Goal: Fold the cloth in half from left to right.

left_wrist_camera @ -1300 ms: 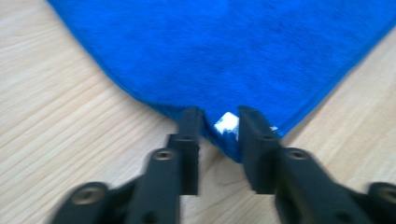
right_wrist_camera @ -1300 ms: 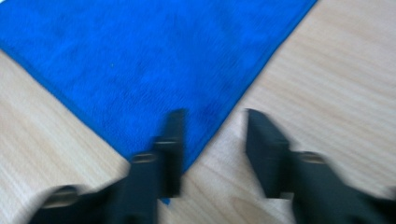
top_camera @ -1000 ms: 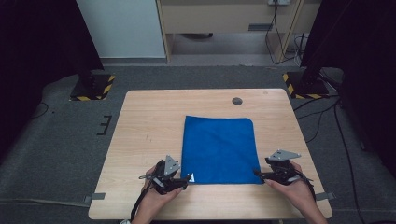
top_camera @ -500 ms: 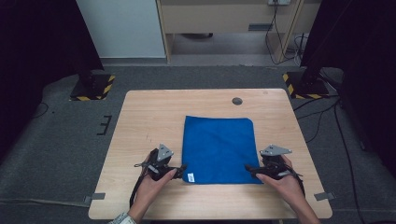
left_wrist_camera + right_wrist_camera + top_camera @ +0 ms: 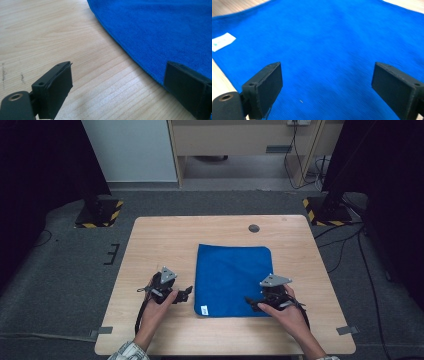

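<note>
High view, left to right. Left gripper (image 5: 189, 293) sits lower left of centre on the wooden table (image 5: 150, 240), tips pointing right toward the left edge of the blue cloth (image 5: 232, 277), just beside it and not touching it. Jaws have just been opening and stand wide, nothing between them.

Blue cloth lies flat in the middle of the frame, a bit right of table centre. A small white tag (image 5: 204, 309) shows at its lower left corner. Dark round spot (image 5: 254, 228) on the table sits above the cloth, near the far edge, well apart from both grippers.

Right gripper (image 5: 250, 301) is lower right of centre, over the cloth's lower right corner, tips pointing left. Jaws have just been opening, now wide, gripping nothing. Whether the tips rest on the fabric I can't tell.

Left gripper view: left pad over bare wood in the lower left, right pad at the lower right against the cloth (image 5: 160, 30) edge, which runs diagonally from top centre to lower right. Gap between the pads holds only table (image 5: 50, 37).

Right gripper view: both pads over the cloth (image 5: 327, 45), wide apart. White tag (image 5: 222, 41) at the left edge of the frame. Slightly blurred.
</note>
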{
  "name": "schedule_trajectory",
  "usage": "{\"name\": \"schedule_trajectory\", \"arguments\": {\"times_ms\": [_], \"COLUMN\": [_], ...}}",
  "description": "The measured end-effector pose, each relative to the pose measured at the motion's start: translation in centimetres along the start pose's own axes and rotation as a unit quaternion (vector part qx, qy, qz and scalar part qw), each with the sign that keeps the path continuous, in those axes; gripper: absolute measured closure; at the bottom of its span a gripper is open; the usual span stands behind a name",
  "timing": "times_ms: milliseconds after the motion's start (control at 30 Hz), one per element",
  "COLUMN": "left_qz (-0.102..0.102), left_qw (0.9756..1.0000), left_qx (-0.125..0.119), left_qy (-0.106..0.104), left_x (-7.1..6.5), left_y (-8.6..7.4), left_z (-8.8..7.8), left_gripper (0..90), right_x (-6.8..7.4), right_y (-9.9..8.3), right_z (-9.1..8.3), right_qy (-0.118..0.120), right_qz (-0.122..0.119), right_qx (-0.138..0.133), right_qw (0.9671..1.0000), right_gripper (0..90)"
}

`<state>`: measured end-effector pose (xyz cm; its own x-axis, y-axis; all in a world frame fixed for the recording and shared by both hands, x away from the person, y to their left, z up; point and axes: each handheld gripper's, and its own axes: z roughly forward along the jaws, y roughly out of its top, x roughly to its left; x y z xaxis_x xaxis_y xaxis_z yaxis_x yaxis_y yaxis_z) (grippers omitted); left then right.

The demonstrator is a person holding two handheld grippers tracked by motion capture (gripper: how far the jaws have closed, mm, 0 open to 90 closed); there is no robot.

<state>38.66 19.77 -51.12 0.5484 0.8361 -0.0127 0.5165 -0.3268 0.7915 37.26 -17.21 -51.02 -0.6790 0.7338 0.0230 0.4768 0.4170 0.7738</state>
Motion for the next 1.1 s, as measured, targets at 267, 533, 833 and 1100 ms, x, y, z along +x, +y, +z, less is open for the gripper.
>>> {"name": "schedule_trajectory", "arguments": {"times_ms": [267, 533, 833, 1100], "left_qz": [0.000, -0.006, -0.008, -0.006], "left_qw": [1.0000, 0.9999, 0.9999, 0.9998], "left_qx": [-0.006, -0.007, -0.008, -0.007], "left_qy": [0.000, 0.007, 0.010, 0.015], "left_x": [0.4, 0.8, 1.2, 1.3], "left_y": [0.0, -0.1, -0.2, -0.2], "left_z": [-0.1, -0.3, -0.5, -0.6], "left_gripper": [7.8, 7.8, 7.8, 7.8], "right_x": [2.8, 5.0, 9.6, 12.9], "right_y": [1.2, 2.5, 4.0, 4.2], "right_z": [1.7, 2.3, 3.7, 5.5], "right_qy": [0.028, 0.051, 0.100, 0.116], "right_qz": [-0.025, -0.032, -0.064, -0.076], "right_qx": [0.012, 0.009, 0.002, 0.013], "right_qw": [0.9992, 0.9982, 0.9929, 0.9902], "right_gripper": [13.9, 21.0, 36.2, 31.1]}}
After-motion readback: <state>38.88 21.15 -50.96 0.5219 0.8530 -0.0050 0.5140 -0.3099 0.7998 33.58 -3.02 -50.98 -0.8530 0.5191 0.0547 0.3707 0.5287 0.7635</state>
